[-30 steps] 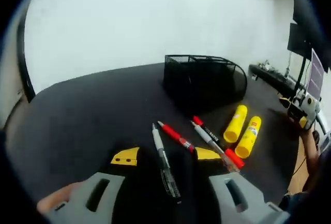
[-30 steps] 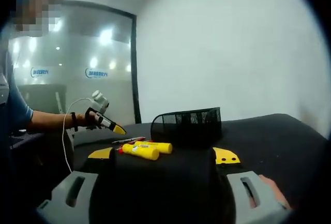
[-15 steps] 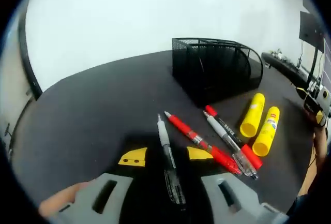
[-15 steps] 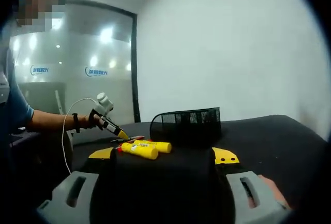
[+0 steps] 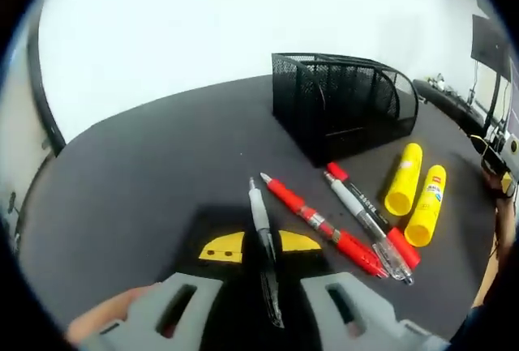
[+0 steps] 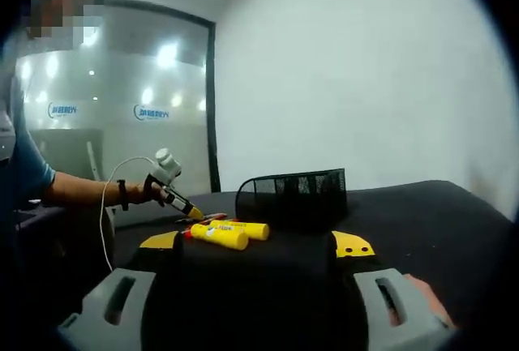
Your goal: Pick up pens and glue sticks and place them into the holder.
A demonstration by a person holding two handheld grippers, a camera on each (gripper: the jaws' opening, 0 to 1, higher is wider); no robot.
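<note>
White wall stands behind a black surface [image 5: 122, 197]. On it sits a black mesh holder [image 5: 345, 104], with two yellow glue sticks [image 5: 415, 193] and red pens [image 5: 324, 225] beside it. Left tool [image 5: 259, 247] has its jaws apart around a grey pen [image 5: 263, 241]. Right tool [image 6: 255, 244] is wide apart, holding nothing.

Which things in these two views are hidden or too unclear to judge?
- Holder inside: left gripper view, the dark mesh hides any contents.
- Grey pen lower end: left gripper view, it runs down between the jaws into shadow; a grip cannot be judged.
- Pens: right gripper view, behind the glue sticks, too small to count.
- Label on a glue stick: left gripper view, too small.
</note>
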